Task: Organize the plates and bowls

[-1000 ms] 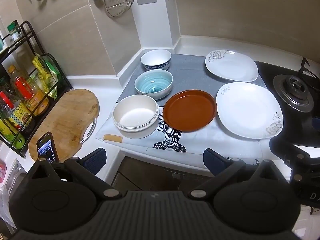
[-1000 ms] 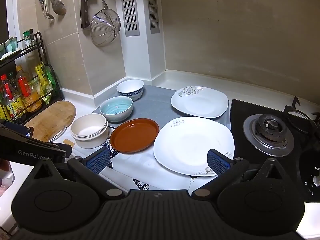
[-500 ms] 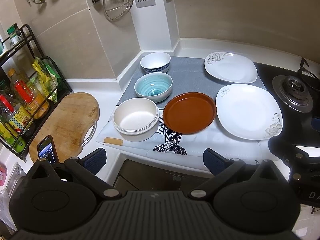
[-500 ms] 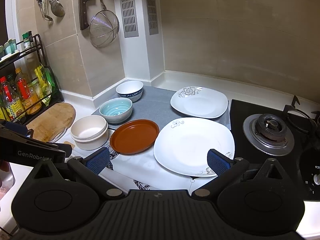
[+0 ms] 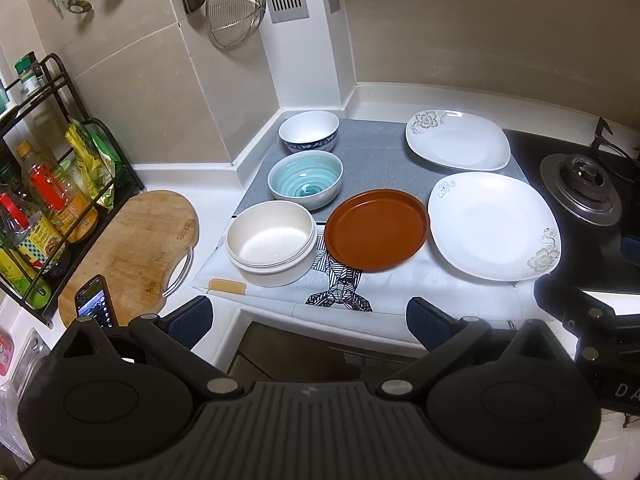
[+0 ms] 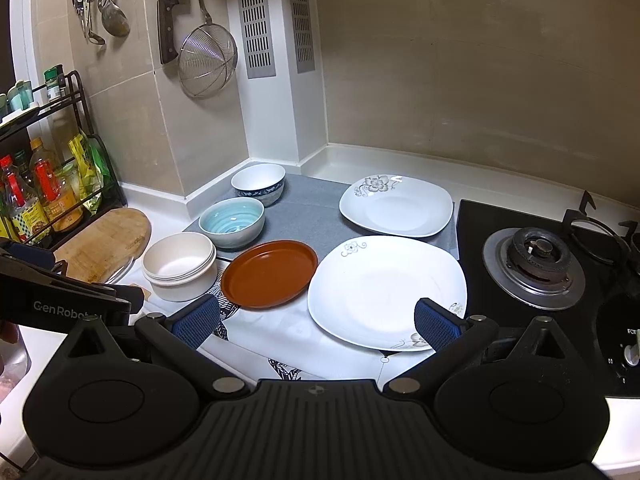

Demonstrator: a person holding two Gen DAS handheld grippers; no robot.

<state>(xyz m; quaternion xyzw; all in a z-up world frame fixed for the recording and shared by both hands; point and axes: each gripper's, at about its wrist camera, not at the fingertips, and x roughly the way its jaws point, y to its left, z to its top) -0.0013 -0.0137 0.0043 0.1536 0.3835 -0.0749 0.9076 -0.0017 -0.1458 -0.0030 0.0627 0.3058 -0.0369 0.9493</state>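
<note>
While both grippers are hovering short of counter edge, left gripper (image 5: 308, 320) and right gripper (image 6: 318, 322) are standing spread wide, holding nothing. Three bowls are sitting rim-up in line running away along left side: cream bowl (image 5: 272, 246) nearest, teal bowl (image 5: 306, 179) behind it, blue-white bowl (image 5: 309, 131) farthest. Brown plate (image 5: 376, 229) is lying flat just beside cream bowl. Big white plate (image 5: 494, 224) is lying flat beside brown plate; small white plate (image 5: 458, 140) is lying behind it on grey mat (image 5: 372, 160). Plates show no clear long axis.
</note>
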